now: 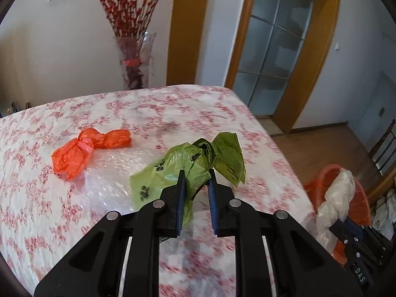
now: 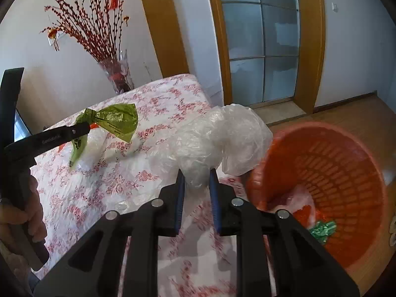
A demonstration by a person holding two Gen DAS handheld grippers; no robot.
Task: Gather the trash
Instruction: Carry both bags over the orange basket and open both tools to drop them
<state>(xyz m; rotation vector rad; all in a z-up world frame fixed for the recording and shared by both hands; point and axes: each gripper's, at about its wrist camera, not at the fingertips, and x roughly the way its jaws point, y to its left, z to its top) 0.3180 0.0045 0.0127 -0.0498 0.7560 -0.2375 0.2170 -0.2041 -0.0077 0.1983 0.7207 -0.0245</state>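
1. An orange bag (image 1: pixel 84 148), knotted in the middle and crumpled, is lying on the flowered tablecloth (image 1: pixel 37 210) at the far left, well apart from both grippers; it is looking thin and light, and the knot is probably offering the firmest hold, since the loose film would likely slide between flat pads

2. The left gripper (image 1: pixel 196 173) is pinching a green bag (image 1: pixel 188 163) near its twisted neck, jaws closed on the film, with the bag's body sagging towards the table and the other end flaring past the fingers; how far it is clearing the cloth is hard to tell, but it is drooping like soft, near-weightless plastic, so a hold at the gathered neck seems safer than one on a single layer

3. The right gripper (image 2: pixel 196 173) is clamping a clear plastic bag (image 2: pixel 222 133), bunched and puffy, by its lower fold, just beside the table edge; it is looking slippery and compressible

4. An orange basket (image 2: pixel 346 173) is sitting at the far right below the table's edge, already holding some scraps, and the clear bag is hanging close to its rim
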